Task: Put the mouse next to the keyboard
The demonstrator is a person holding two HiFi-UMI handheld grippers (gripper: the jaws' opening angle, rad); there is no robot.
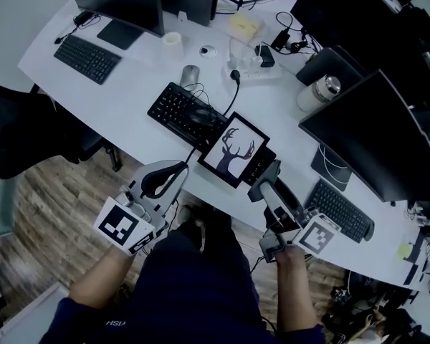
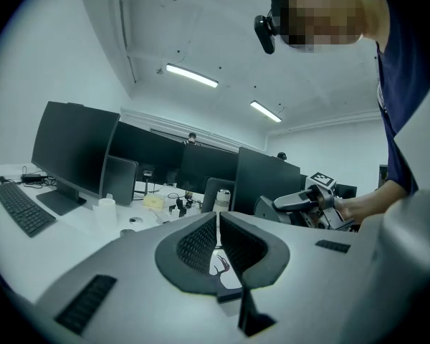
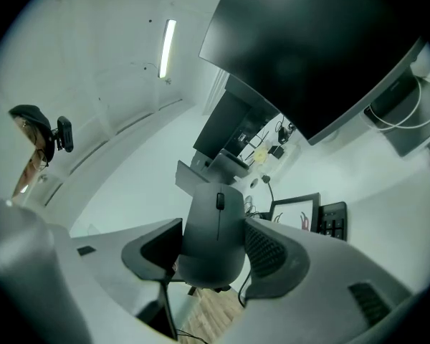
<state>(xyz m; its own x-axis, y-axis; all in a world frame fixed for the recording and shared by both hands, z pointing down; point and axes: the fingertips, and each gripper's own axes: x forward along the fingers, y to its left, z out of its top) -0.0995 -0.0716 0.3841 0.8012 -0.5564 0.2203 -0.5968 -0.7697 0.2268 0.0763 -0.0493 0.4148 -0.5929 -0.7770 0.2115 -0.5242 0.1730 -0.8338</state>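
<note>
The right tongs grip the dark mouse by its sides, wheel end pointing away. In the head view they hold it at the near edge of the white bench, close to the right end of the black keyboard - a framed deer picture lies over that end. The left tongs are closed on nothing - they hang to the left, near the bench's near edge.

Right gripper clamps grey mouse, keyboard beyond.
</note>
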